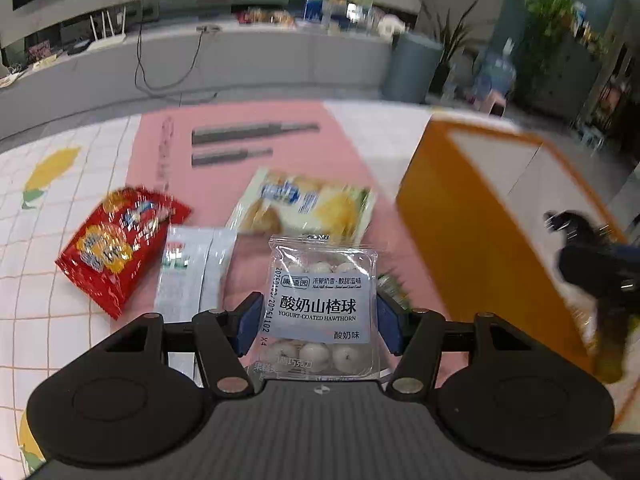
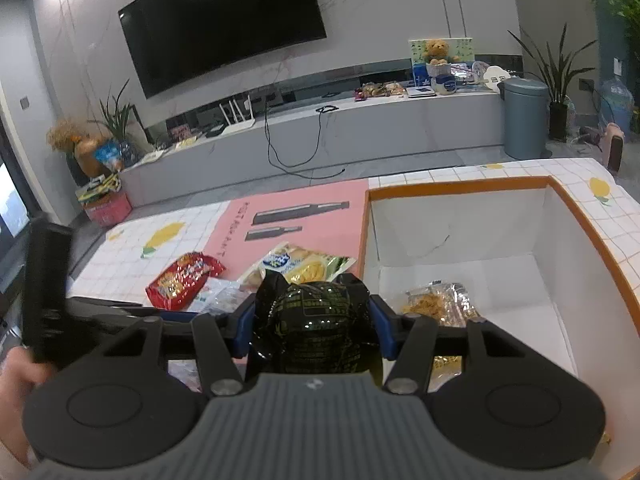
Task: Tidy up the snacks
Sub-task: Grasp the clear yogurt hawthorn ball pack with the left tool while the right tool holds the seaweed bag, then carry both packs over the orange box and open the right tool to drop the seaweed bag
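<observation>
My left gripper (image 1: 318, 320) is shut on a clear pack of yogurt-coated hawthorn balls (image 1: 322, 304), held above the pink mat (image 1: 224, 168). My right gripper (image 2: 314, 326) is shut on a black and green crinkly snack bag (image 2: 316, 328), left of the orange-rimmed white box (image 2: 460, 236). On the mat lie a red snack bag (image 1: 120, 244), a white sachet (image 1: 190, 272) and a yellow-white snack bag (image 1: 308, 204). A clear pack of golden snacks (image 2: 438, 304) lies inside the box. The right gripper shows blurred at the right of the left wrist view (image 1: 592, 264).
The table has a white grid cloth with lemon prints (image 2: 168, 236). The box's orange side (image 1: 480, 240) stands right of the left gripper. Beyond the table are a grey TV bench (image 2: 360, 128), a grey bin (image 2: 524, 116) and potted plants (image 2: 556, 76).
</observation>
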Demonstrator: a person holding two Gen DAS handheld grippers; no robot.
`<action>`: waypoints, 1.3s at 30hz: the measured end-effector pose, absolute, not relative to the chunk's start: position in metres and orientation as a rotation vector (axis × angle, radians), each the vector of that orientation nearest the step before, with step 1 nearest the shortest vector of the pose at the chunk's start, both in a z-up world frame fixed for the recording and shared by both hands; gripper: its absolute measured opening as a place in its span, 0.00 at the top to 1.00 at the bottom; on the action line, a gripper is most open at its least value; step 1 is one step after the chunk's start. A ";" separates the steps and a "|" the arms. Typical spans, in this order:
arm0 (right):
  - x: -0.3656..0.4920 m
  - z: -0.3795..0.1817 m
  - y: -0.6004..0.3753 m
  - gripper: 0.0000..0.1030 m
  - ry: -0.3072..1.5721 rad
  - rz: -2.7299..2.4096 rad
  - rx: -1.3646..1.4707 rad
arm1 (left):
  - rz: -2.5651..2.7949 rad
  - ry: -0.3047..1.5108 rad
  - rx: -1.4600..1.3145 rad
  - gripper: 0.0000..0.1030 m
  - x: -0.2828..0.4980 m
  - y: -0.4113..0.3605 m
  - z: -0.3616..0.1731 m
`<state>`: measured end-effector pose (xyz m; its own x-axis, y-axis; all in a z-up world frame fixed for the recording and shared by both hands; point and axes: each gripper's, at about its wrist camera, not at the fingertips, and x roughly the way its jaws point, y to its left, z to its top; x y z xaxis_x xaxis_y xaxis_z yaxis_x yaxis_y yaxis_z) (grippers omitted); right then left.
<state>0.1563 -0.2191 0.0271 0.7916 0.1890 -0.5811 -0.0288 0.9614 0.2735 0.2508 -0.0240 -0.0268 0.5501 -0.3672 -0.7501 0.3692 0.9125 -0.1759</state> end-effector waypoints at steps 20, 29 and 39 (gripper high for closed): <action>0.179 0.018 -0.290 0.46 0.732 -0.132 0.115 | -0.615 0.805 -0.150 0.34 0.225 -0.066 0.037; 0.210 -0.016 -0.316 0.46 0.876 -0.205 0.021 | -0.639 0.797 -0.148 0.34 0.220 -0.063 0.041; 0.215 -0.026 -0.316 0.44 0.948 -0.250 0.016 | -0.632 0.800 -0.152 0.34 0.221 -0.060 0.040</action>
<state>0.2154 -0.3157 -0.0260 0.5567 -0.2050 -0.8050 0.2189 0.9710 -0.0959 0.2215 -0.0604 0.0404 0.5247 -0.5811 -0.6221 0.4700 0.8071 -0.3575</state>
